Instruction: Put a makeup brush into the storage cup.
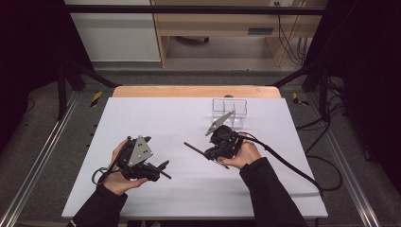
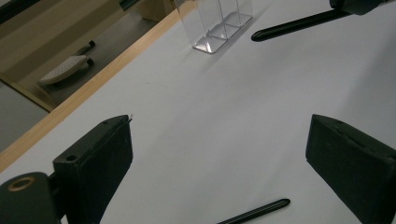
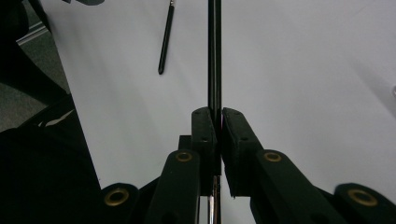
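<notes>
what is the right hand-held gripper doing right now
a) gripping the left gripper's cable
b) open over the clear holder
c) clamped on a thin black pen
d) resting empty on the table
c: in the right gripper view the right hand-held gripper has its jaws pressed together on a thin black pen that sticks out ahead of them.
</notes>
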The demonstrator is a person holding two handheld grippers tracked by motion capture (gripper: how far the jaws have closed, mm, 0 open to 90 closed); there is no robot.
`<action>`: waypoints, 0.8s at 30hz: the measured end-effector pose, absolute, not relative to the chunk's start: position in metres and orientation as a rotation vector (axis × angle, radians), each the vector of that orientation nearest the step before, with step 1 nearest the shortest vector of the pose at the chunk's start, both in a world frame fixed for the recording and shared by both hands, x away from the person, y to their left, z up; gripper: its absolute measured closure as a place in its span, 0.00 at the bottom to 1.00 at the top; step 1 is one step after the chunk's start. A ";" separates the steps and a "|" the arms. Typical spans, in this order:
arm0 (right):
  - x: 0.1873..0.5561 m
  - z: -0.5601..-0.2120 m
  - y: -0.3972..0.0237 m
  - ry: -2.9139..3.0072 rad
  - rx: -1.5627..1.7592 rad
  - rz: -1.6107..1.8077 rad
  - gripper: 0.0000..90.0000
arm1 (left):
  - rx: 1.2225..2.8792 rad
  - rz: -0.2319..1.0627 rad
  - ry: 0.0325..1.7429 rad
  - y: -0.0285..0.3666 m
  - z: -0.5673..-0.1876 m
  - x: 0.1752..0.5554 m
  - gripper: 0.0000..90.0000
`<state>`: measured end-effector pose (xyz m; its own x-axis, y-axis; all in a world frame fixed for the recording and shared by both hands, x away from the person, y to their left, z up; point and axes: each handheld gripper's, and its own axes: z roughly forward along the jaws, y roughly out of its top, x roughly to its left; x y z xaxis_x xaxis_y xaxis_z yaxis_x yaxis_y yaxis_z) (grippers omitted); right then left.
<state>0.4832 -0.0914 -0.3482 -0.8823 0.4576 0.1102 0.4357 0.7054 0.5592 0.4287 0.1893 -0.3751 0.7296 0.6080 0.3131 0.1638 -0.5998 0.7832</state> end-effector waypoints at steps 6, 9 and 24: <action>0.483 -0.347 -0.088 2.877 0.736 0.917 0.94 | 2.198 0.746 0.529 0.183 -0.371 0.431 0.07; 0.484 -0.347 -0.087 2.886 0.732 0.917 0.94 | 2.217 0.756 0.507 0.179 -0.369 0.433 0.08; 0.484 -0.347 -0.081 2.924 0.722 0.890 0.94 | 2.339 0.830 0.375 0.153 -0.373 0.436 0.10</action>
<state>0.4842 -0.0809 -0.3470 -0.8942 0.4286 0.1291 0.4279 0.7337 0.5278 0.4358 0.1529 -0.3728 0.7620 0.4466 0.4689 0.0561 -0.7670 0.6392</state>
